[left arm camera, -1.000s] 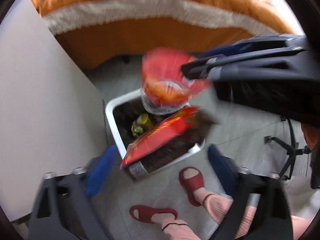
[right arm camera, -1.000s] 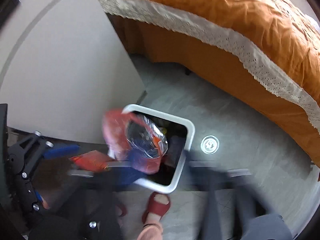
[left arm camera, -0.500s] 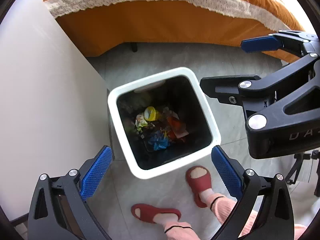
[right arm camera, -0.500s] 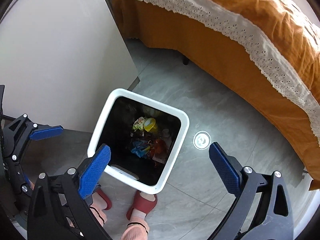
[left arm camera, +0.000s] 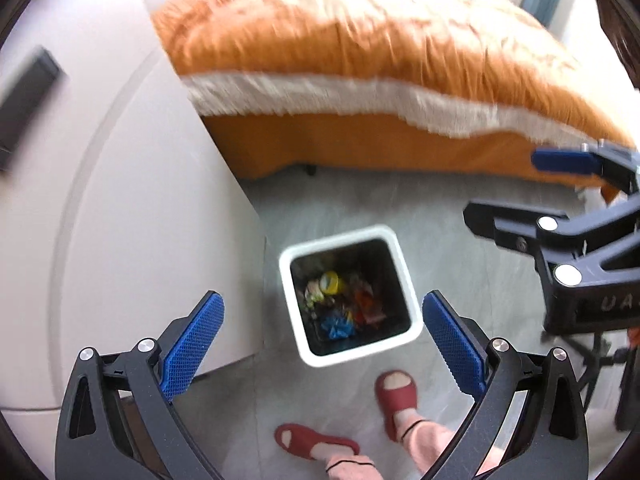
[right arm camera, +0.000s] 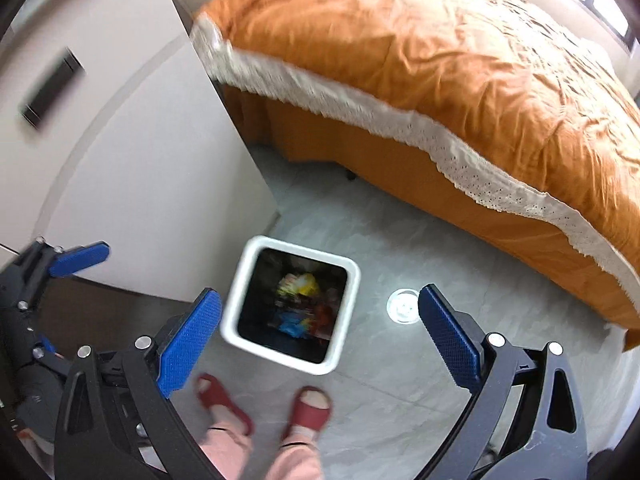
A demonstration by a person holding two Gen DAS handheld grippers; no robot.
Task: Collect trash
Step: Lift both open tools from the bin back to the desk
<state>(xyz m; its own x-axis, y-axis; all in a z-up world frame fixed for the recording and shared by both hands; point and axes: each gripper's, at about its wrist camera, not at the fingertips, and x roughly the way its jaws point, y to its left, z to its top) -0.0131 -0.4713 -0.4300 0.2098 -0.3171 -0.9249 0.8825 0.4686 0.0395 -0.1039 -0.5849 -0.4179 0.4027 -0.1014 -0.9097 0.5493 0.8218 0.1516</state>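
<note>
Item: square white plastic trash bin [left arm camera: 408, 280] with a dark inside, standing on the grey tiled floor [right arm camera: 420, 364] beside a white cabinet [left arm camera: 140, 220], holding yellow, blue and red litter [left arm camera: 340, 308]. My left gripper [left arm camera: 320, 340] and right gripper [right arm camera: 320, 336] had just been opening; both hung spread and empty above it. Orange bed cover [right arm camera: 460, 60] behind; red slippers [left arm camera: 396, 396] below.

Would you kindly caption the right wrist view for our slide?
Open right gripper above a white bin of colourful trash, beside an orange bed.
</note>
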